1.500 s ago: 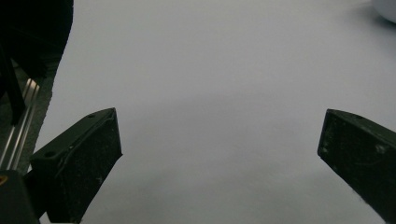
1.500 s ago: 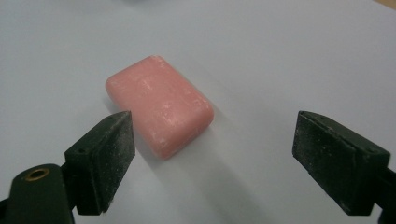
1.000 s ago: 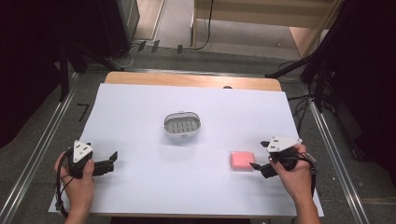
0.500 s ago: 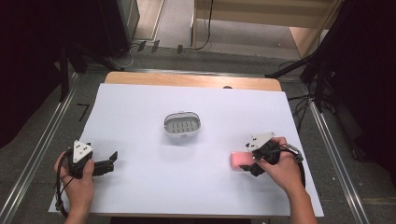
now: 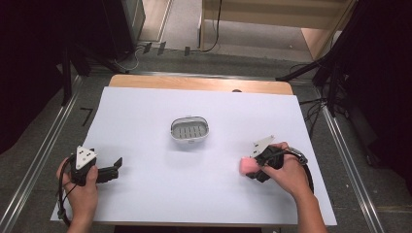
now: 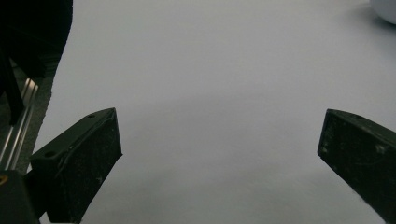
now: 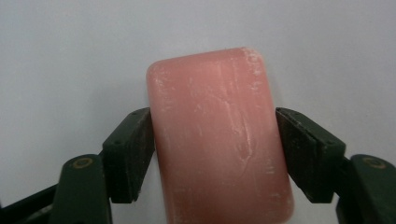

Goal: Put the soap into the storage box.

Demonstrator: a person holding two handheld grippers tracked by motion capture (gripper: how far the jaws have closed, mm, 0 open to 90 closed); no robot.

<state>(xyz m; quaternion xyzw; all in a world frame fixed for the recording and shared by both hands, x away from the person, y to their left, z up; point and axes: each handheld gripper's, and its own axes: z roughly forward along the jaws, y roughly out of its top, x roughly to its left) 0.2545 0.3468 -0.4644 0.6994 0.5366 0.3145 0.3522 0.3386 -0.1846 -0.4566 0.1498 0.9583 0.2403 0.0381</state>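
The pink soap bar (image 7: 219, 140) lies flat on the white surface (image 5: 145, 194), over on your right side, well apart from the little soap dish (image 5: 189, 130) in the middle. Your right gripper (image 5: 253, 167) has just been closing its jaws, and the soap sits between them — both pads touch its long sides now, so the bar is clamped. Squeeze just enough to hold it; soap is slippery and could pop out. Keep the pads near the middle of the bar, as they are, so it does not tip when you lift. Lift straight up and slowly — then carry it toward the dish. Your left gripper (image 5: 104, 171) rests near the left edge with its jaws wide apart, holding nothing.
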